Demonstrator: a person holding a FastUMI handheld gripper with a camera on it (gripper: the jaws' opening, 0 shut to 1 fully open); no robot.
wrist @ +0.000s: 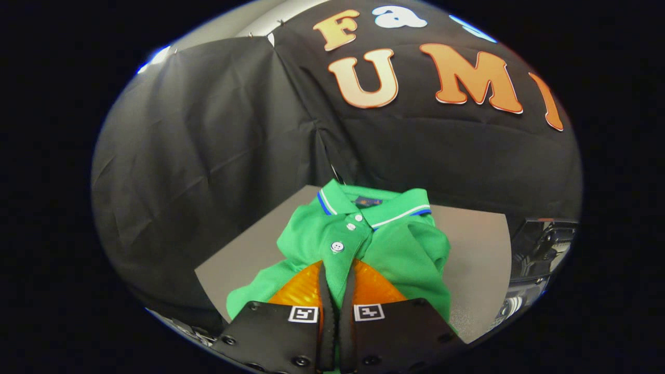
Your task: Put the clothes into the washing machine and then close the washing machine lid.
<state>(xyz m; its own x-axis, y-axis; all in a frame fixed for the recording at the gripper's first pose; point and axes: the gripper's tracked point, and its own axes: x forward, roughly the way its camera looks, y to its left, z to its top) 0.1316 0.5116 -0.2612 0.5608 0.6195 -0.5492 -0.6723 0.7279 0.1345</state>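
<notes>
Tongs (337,283) pinch a fold of the green polo shirt (363,244) — it lies bunched on the grey tabletop (478,259).

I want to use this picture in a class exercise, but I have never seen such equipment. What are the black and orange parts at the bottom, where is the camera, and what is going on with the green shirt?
The camera rides on a hand-held tool, a two-finger claw, and looks forward along it. That is why the picture looks round and bulged. The black plates with orange parts are the claw's two fingers. They stand nearly together, pinching a fold of the green polo shirt near its button placket. The shirt lies crumpled on a grey table, collar away from the claw. Black cloth behind is the booth's wall. Beside the table's edge is a dark shiny object; I cannot tell what it is.
</notes>
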